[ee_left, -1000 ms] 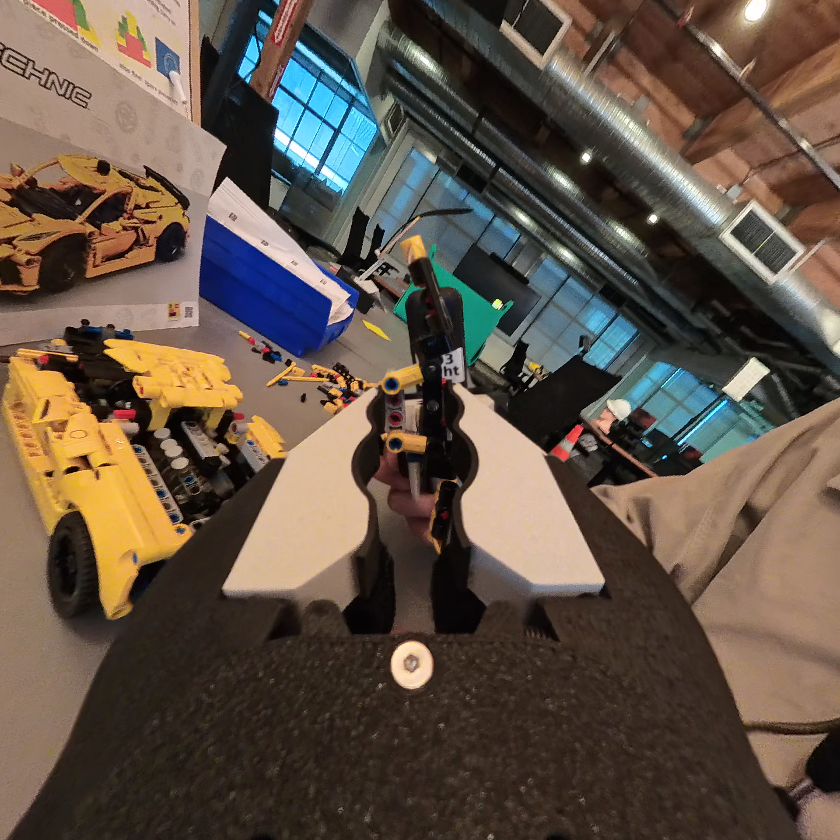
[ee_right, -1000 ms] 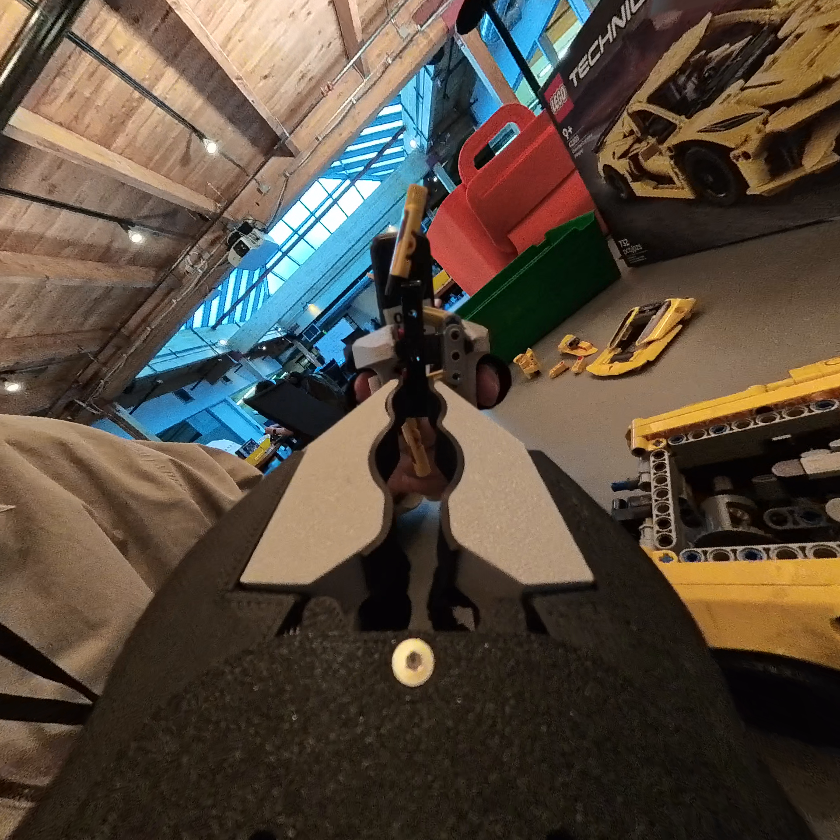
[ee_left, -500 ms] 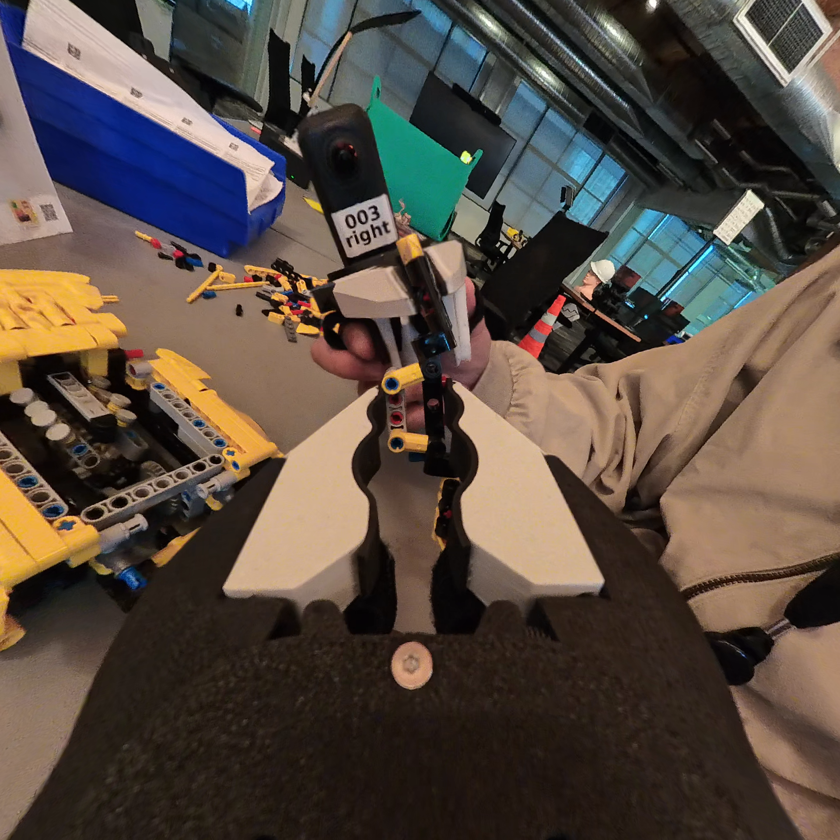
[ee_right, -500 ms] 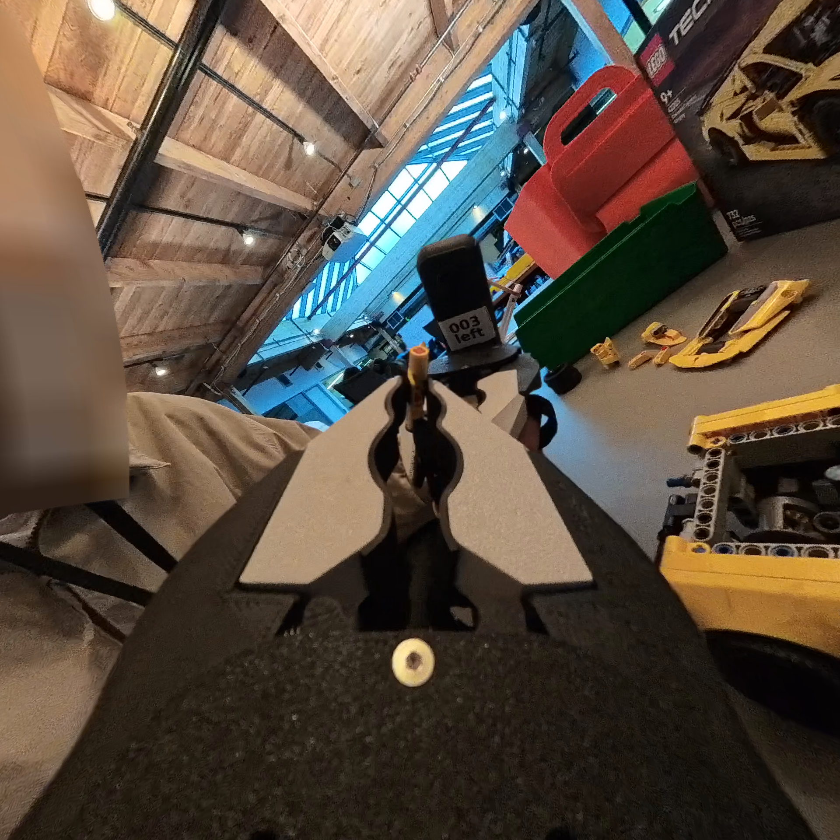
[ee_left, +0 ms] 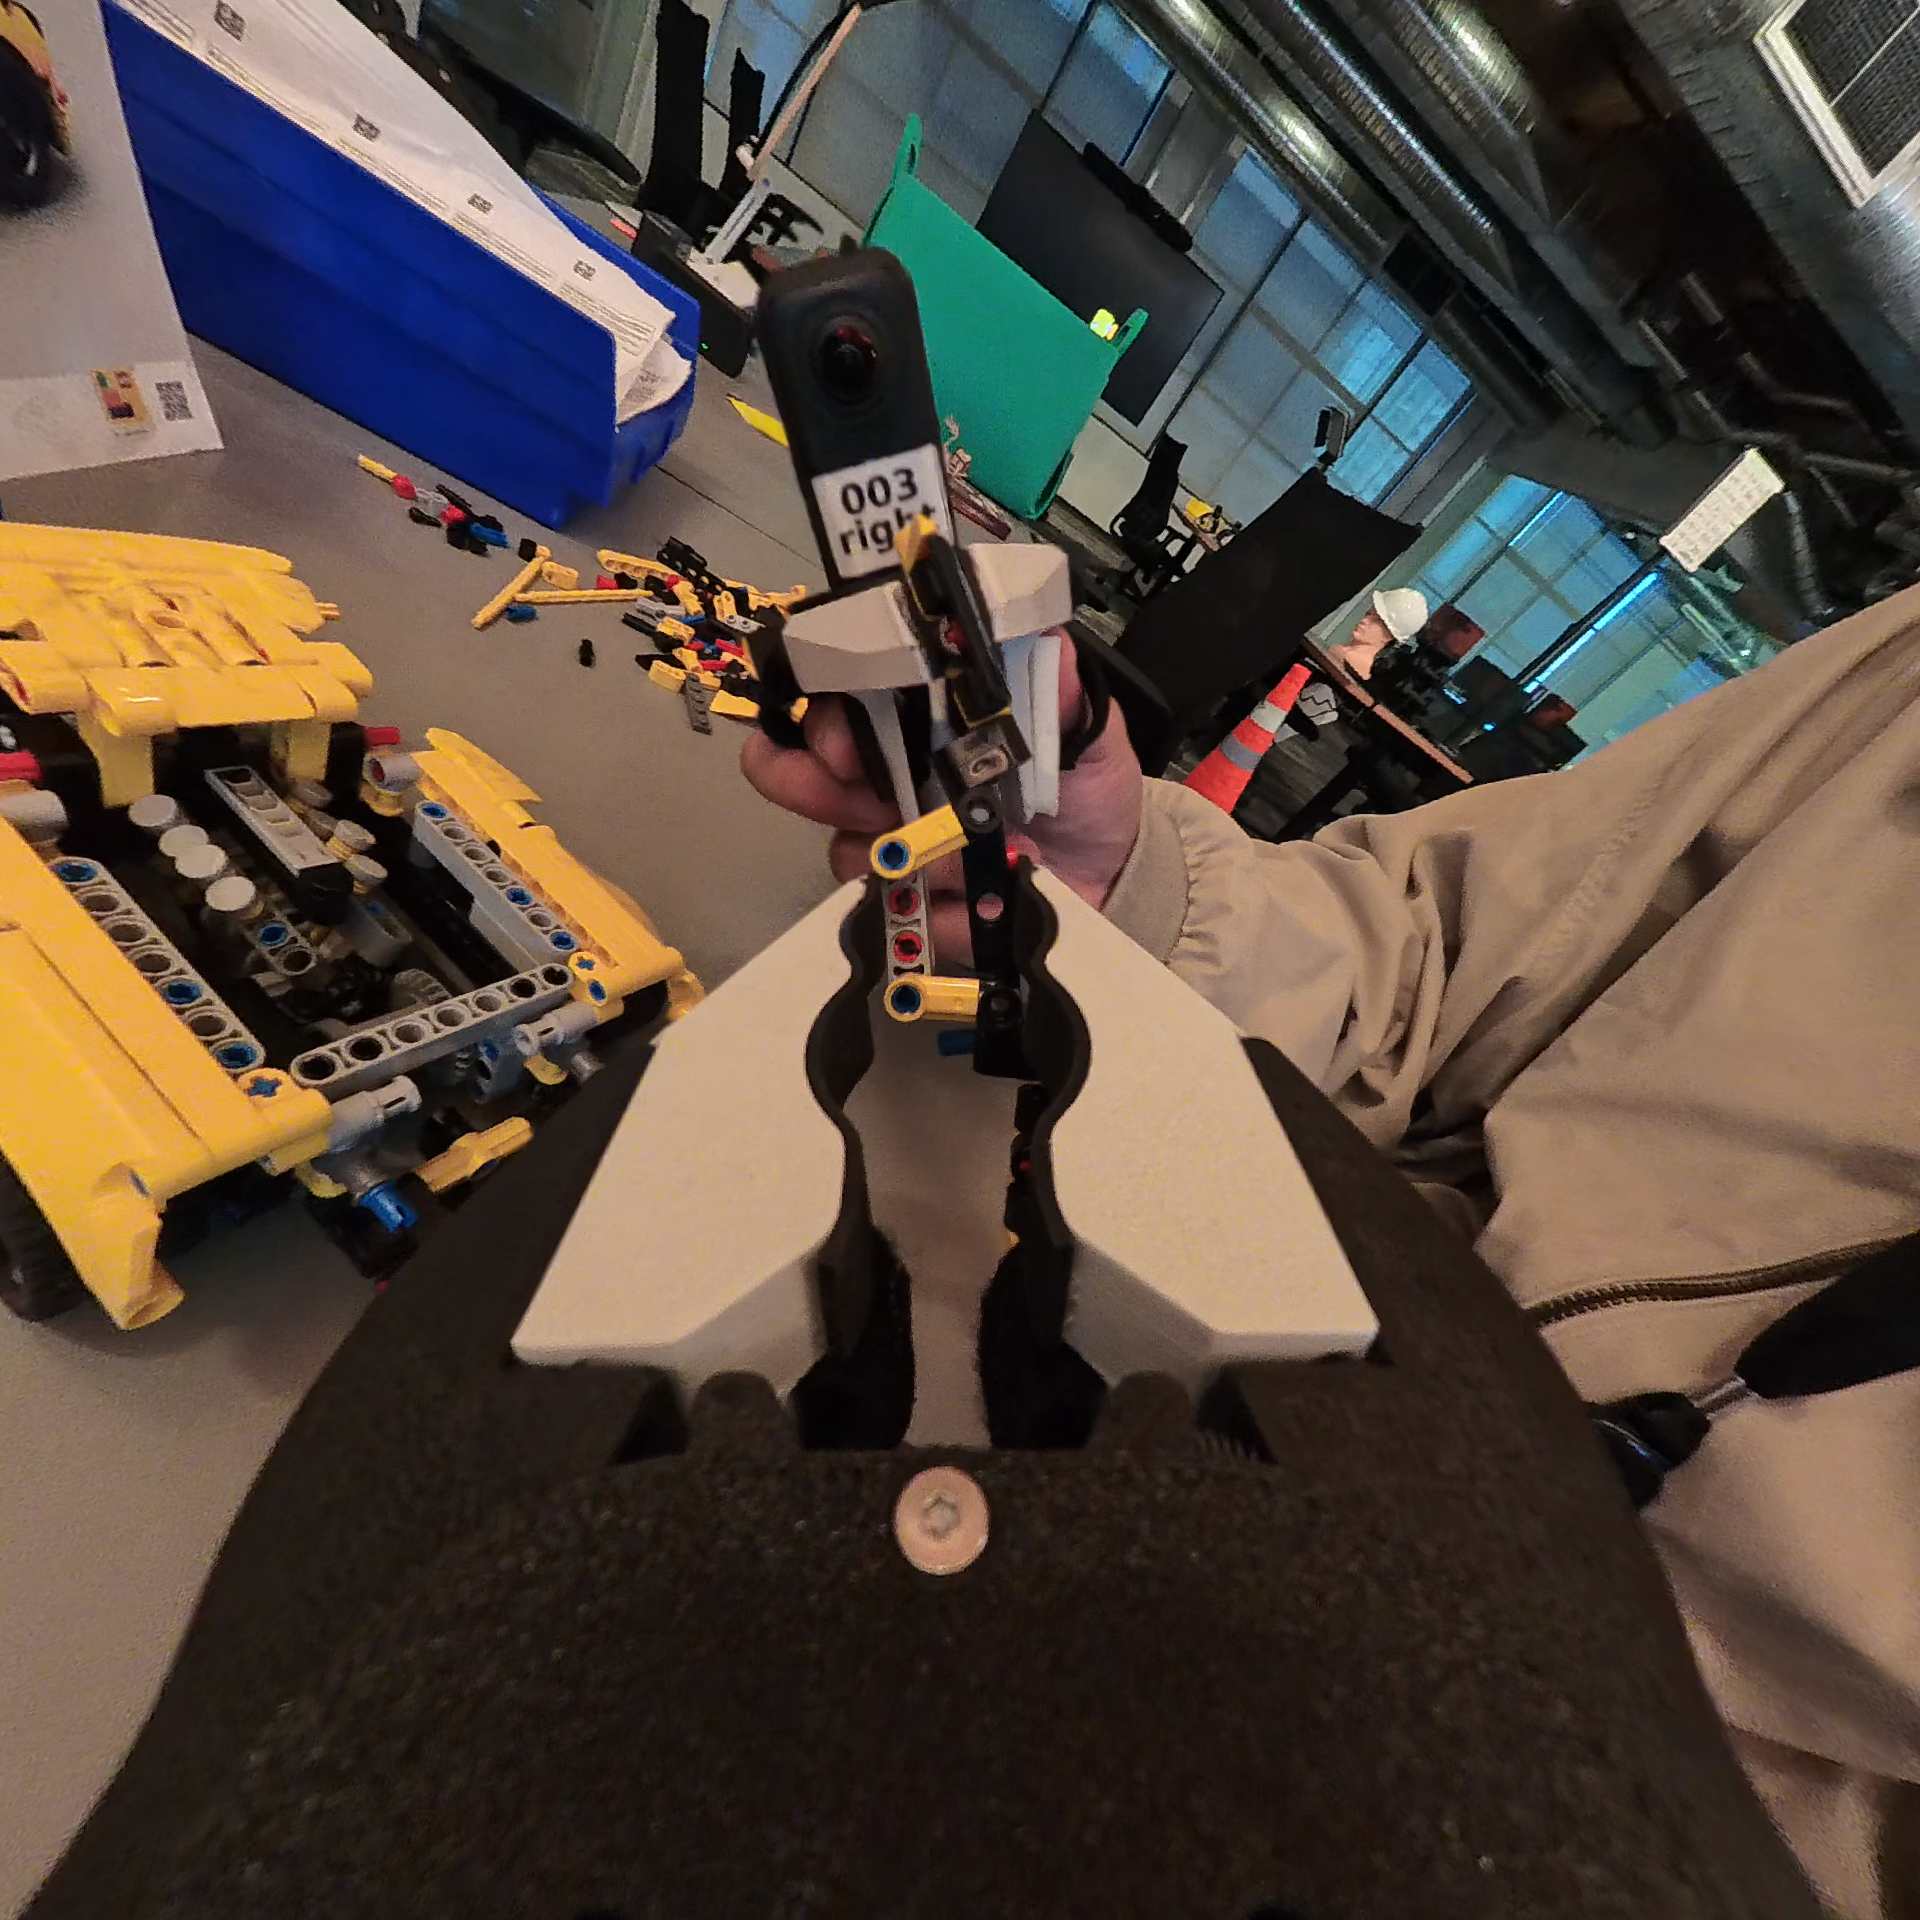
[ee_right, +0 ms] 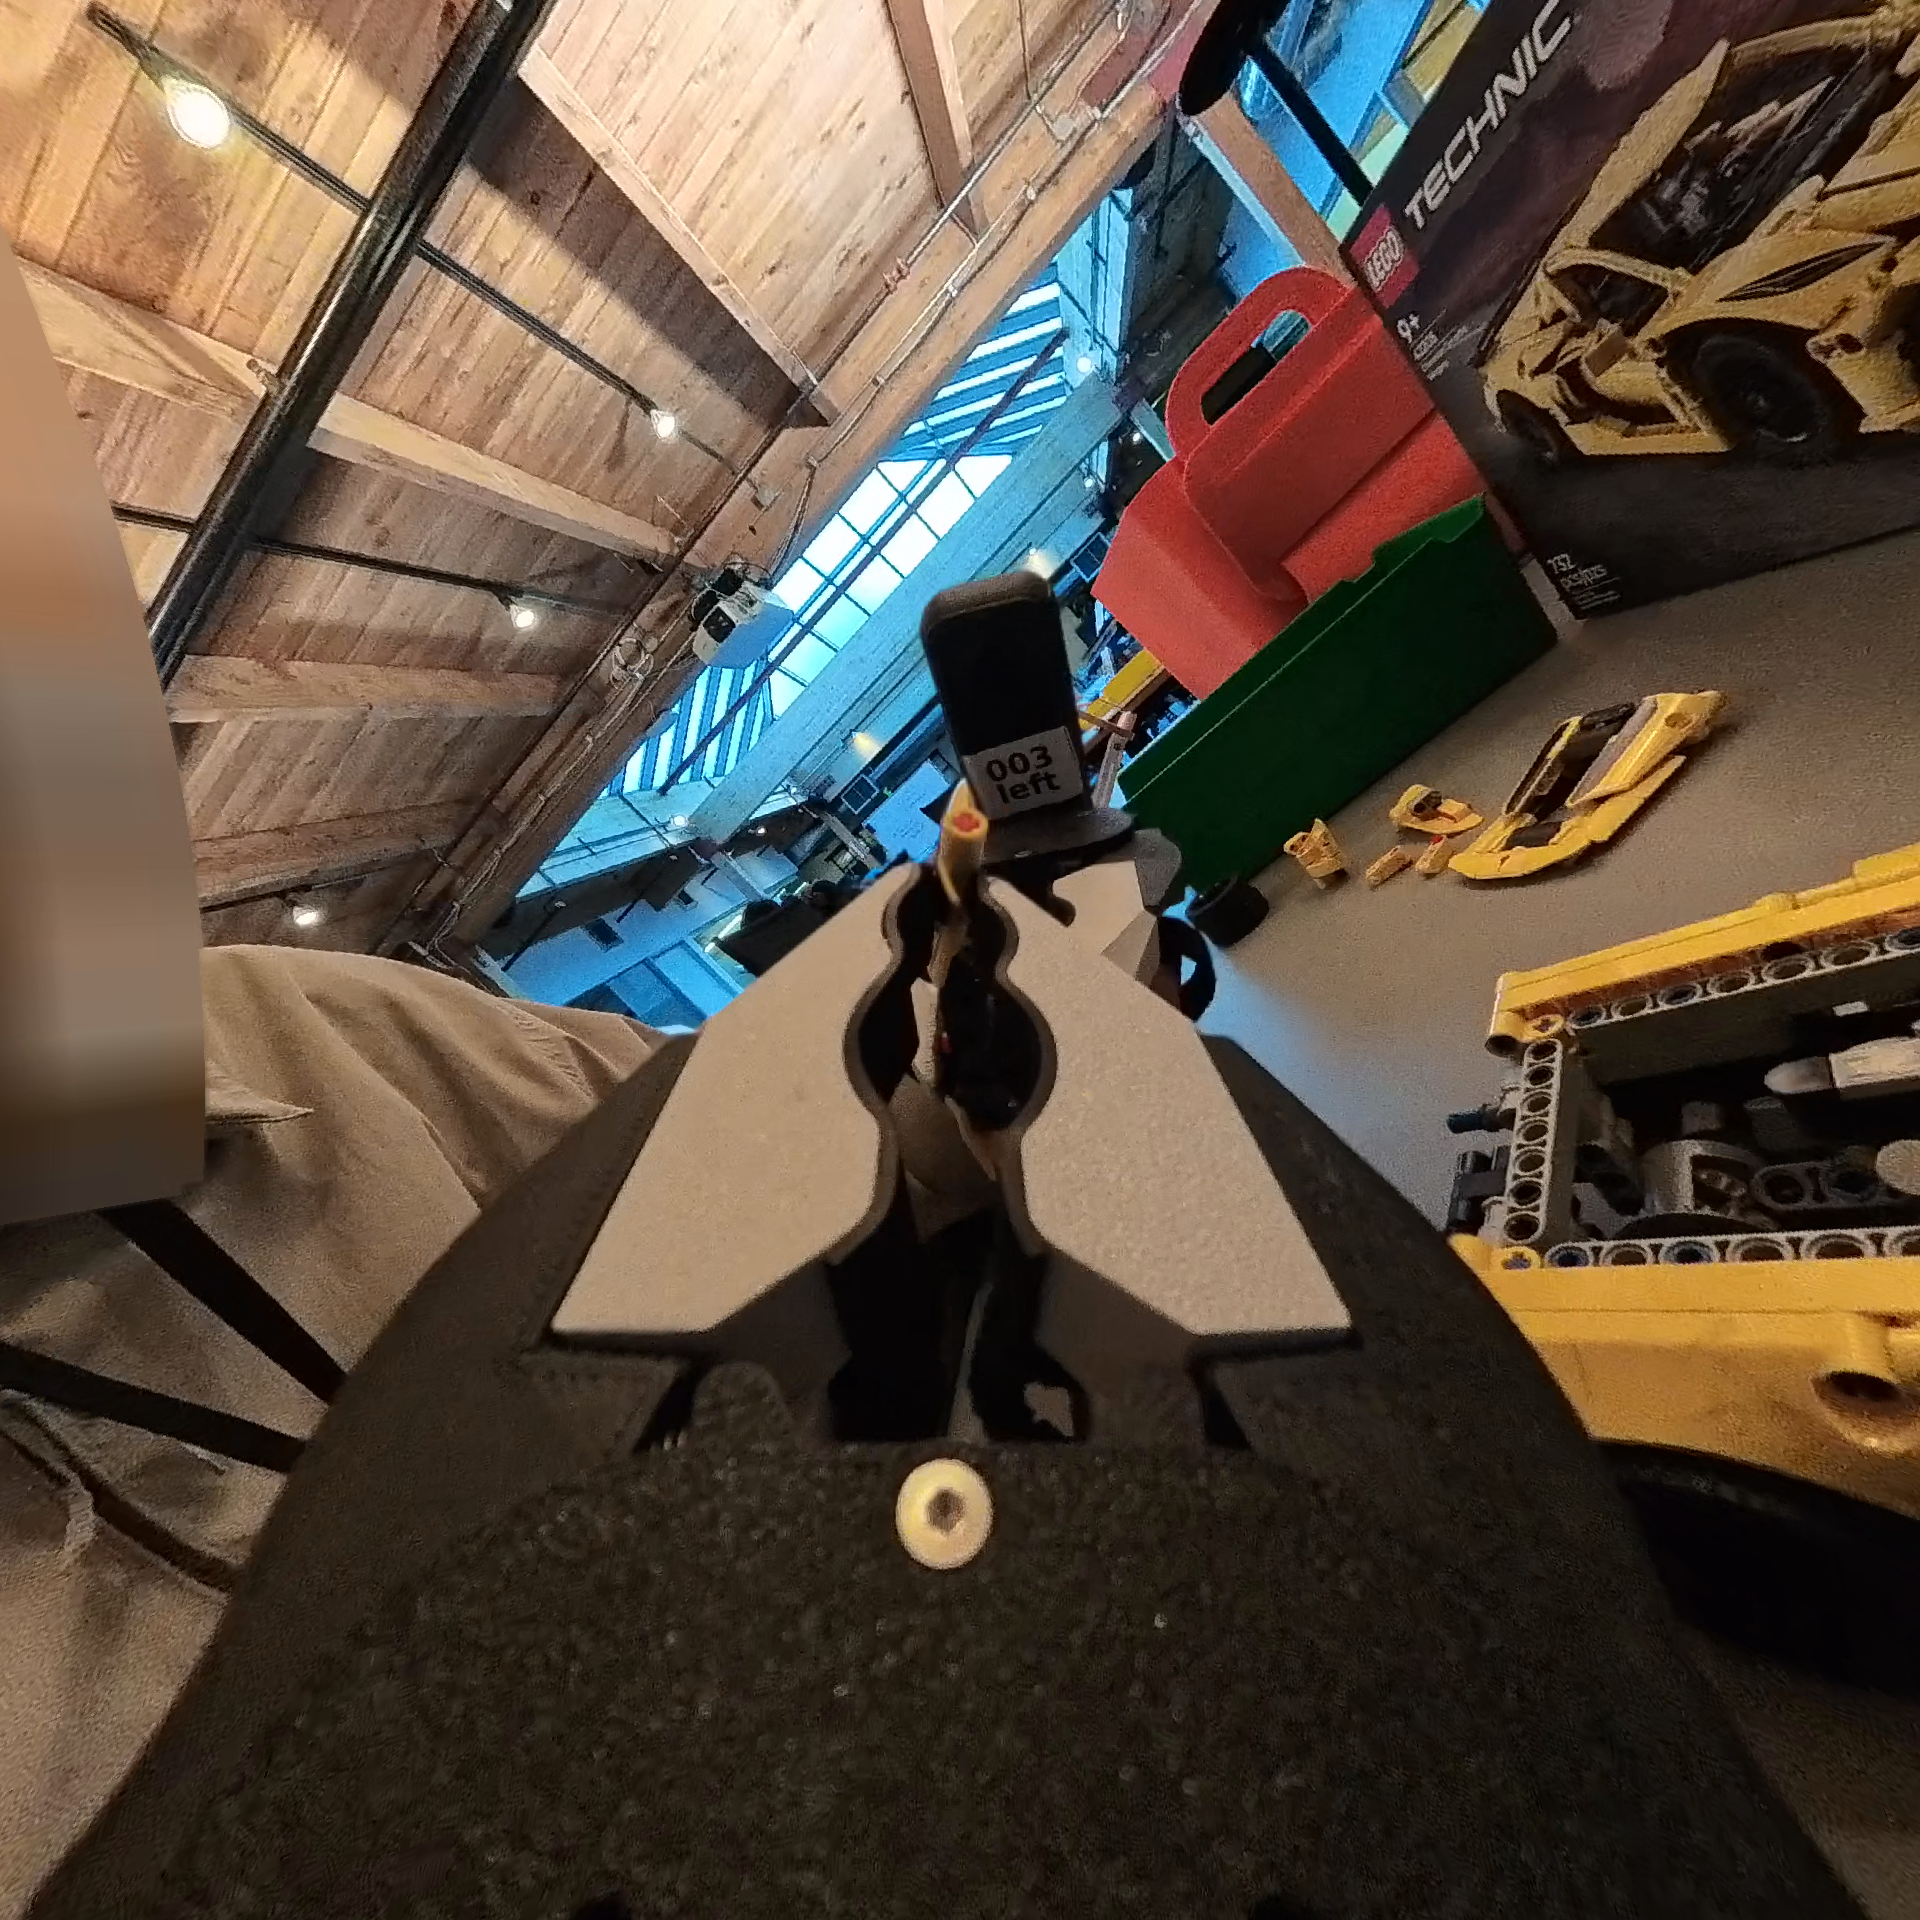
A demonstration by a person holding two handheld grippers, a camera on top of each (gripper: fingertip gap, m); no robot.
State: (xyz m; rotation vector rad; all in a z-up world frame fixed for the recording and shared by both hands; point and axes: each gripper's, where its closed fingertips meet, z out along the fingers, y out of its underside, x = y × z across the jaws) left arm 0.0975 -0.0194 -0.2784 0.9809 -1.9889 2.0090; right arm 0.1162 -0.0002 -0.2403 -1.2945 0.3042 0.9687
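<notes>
Plainly both the left gripper and the right gripper pinch one small brick assembly midair above the tabletop; uneven pulling might snap it apart.

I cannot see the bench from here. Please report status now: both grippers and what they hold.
Left hand-held gripper shut on brick linkage. Right hand-held gripper shut on the same linkage's far end. Both off the table; yellow model car alongside, untouched.

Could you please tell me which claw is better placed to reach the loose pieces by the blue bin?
Right, probably: seen from the left claw, the loose pieces and blue bin lie just beyond the right claw. Both are shut on one small assembly.
</notes>
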